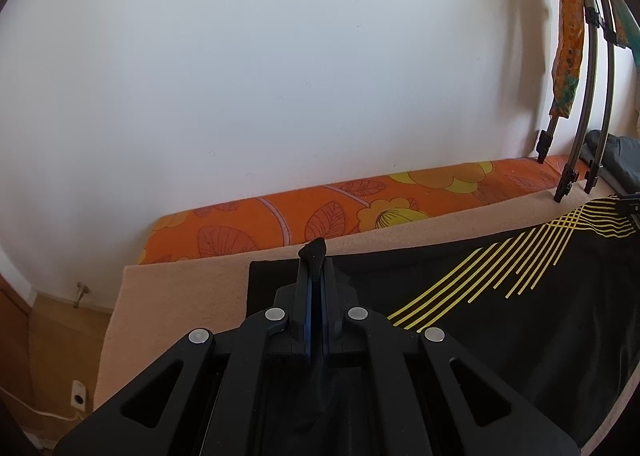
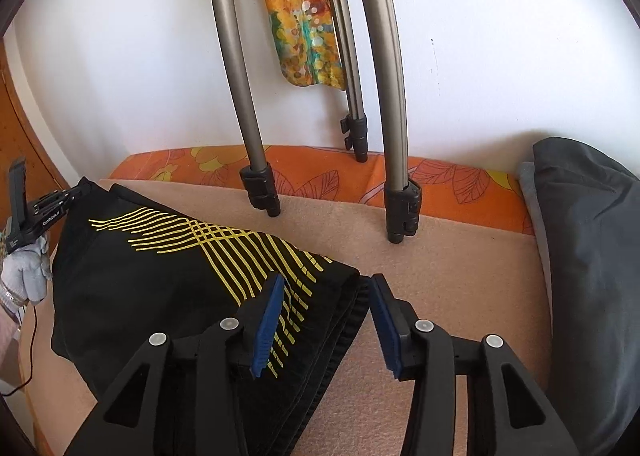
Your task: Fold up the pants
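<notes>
My left gripper (image 1: 316, 256) pinches a fold of the black pants (image 2: 168, 280), which lie on the beige blanket (image 2: 460, 268). My right gripper (image 2: 326, 292) gapes wide over their edge.

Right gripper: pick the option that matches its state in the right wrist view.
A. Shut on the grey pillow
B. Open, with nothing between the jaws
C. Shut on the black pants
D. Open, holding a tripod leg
B: the right gripper has its jaws spread wide over the folded edge of the black pants, gripping nothing, while the left gripper is the one pinching the fabric.
</notes>
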